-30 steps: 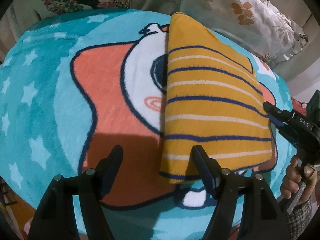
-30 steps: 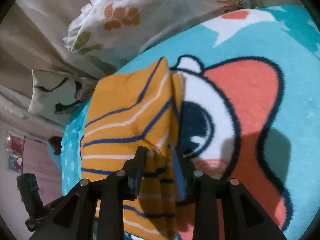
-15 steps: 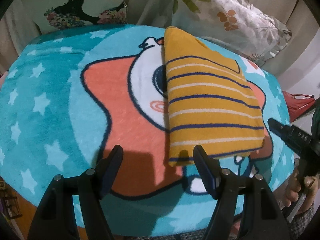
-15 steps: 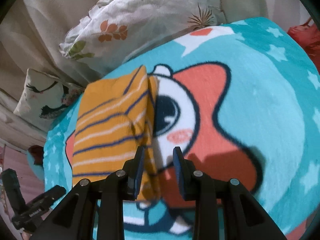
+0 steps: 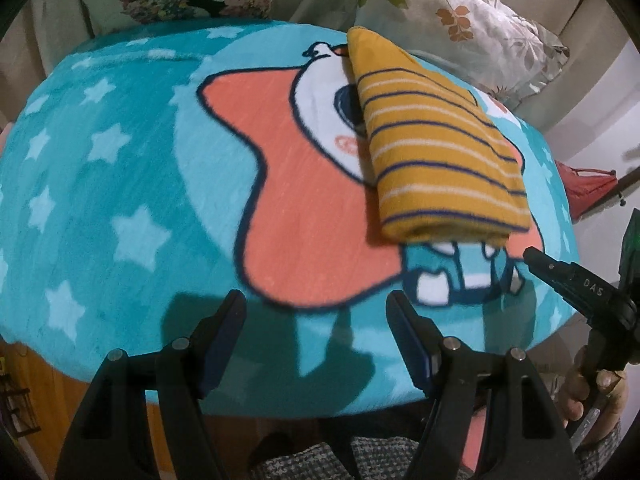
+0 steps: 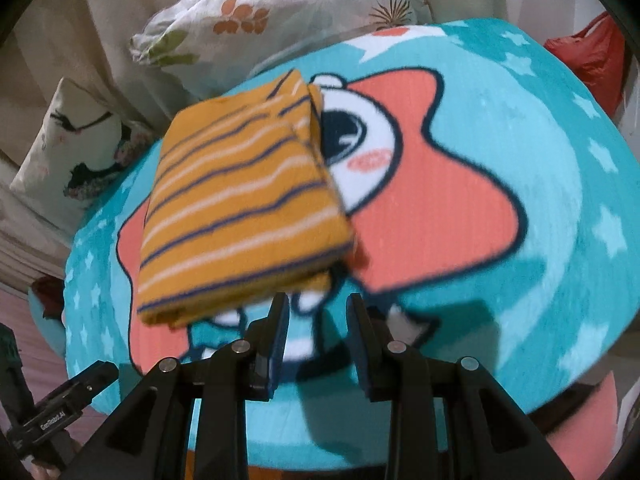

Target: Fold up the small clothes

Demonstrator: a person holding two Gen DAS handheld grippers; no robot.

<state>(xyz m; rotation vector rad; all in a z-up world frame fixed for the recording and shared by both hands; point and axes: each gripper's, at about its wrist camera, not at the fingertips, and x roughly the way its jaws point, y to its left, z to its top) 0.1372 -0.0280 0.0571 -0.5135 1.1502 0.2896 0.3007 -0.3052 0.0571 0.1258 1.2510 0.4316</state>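
From the left wrist, the left tongs gape empty short of the folded striped shirt lying on the blanket, while from the right wrist the right tongs stand apart just off its near edge, suggesting folding looks finished with free room rightward.

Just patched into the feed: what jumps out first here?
The folded yellow striped garment lies right of centre on a turquoise star-print blanket with a big orange cartoon star. Both claws, left and right, hover open and empty at the blanket's near edge. Floral pillows sit behind.
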